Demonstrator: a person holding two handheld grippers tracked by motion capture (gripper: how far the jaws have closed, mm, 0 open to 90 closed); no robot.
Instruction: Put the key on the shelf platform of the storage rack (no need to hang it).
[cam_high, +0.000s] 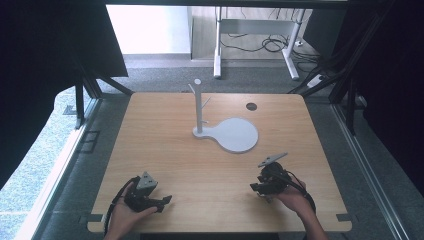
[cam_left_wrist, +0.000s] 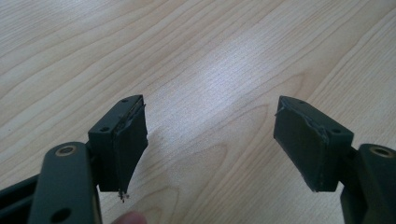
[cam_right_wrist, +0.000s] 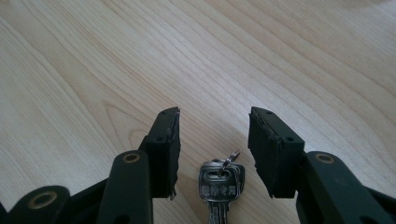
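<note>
Left tool (cam_left_wrist: 210, 140): jaws wide apart over bare counter (cam_left_wrist: 196, 56).
Right tool (cam_right_wrist: 214, 149): jaws apart, straddling the keys (cam_right_wrist: 220, 184) (flat on the counter, untouched).
Stand (cam_high: 199, 107): upright, mid-counter.

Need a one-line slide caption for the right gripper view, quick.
Right gripper, jaws open, poised over a bunch of keys lying on the wooden table.

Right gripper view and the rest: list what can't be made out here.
- Keys: right gripper view, blades cut off by the bottom edge; the stamped lettering is too small to read.
- Right gripper: high view, too small to show the keys beneath.
- Left gripper: its own view, body cut off by the bottom edge.
</note>
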